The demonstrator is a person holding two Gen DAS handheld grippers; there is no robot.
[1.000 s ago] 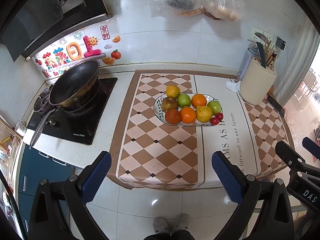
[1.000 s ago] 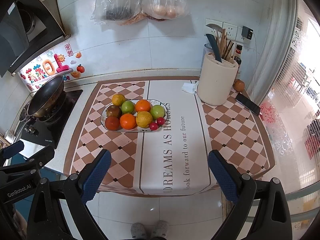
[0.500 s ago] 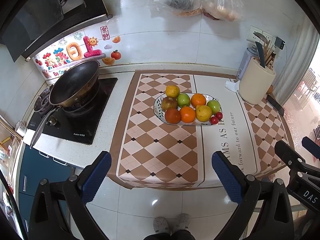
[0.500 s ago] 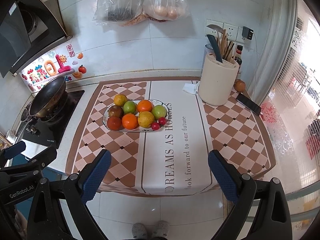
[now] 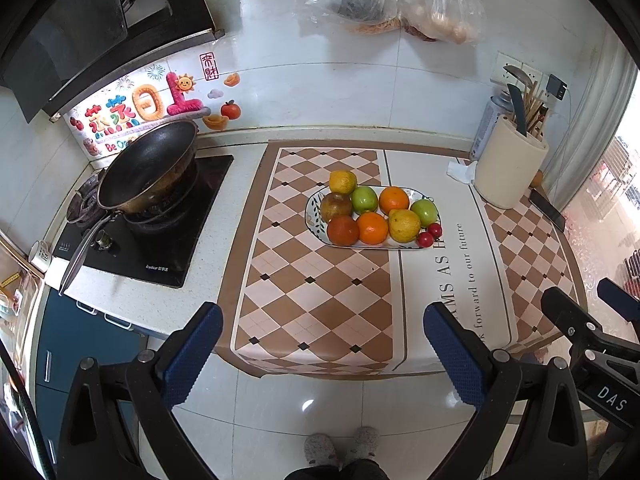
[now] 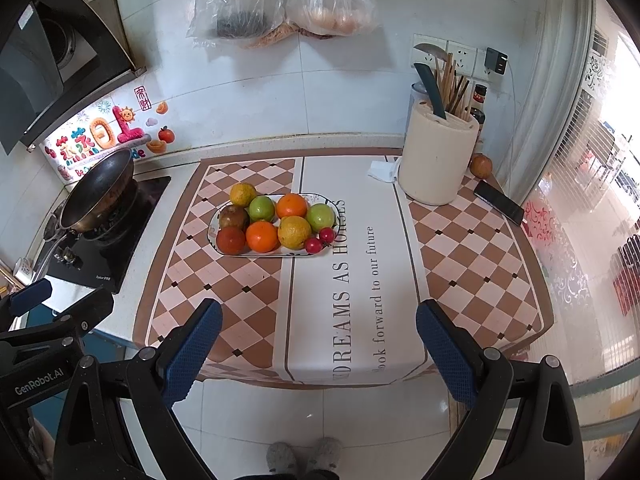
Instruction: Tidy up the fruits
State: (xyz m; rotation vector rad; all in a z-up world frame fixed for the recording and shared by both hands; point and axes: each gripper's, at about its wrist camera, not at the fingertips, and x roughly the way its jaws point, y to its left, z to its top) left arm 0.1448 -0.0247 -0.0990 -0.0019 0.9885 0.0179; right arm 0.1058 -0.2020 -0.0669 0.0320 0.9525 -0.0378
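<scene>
Nearby: wok (image 5: 148, 168) left | utensil crock (image 6: 438, 158) right | fruit plate (image 6: 276, 222) between

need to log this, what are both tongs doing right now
left tongs: open, holding nothing, short of the counter
right tongs: open, holding nothing, short of the counter

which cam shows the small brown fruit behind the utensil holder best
The right wrist view. There the small brown fruit sits fully visible on the mat beside the utensil holder, near the phone. In the left wrist view the holder hides nearly all of it; only an orange sliver shows at its right edge.
</scene>
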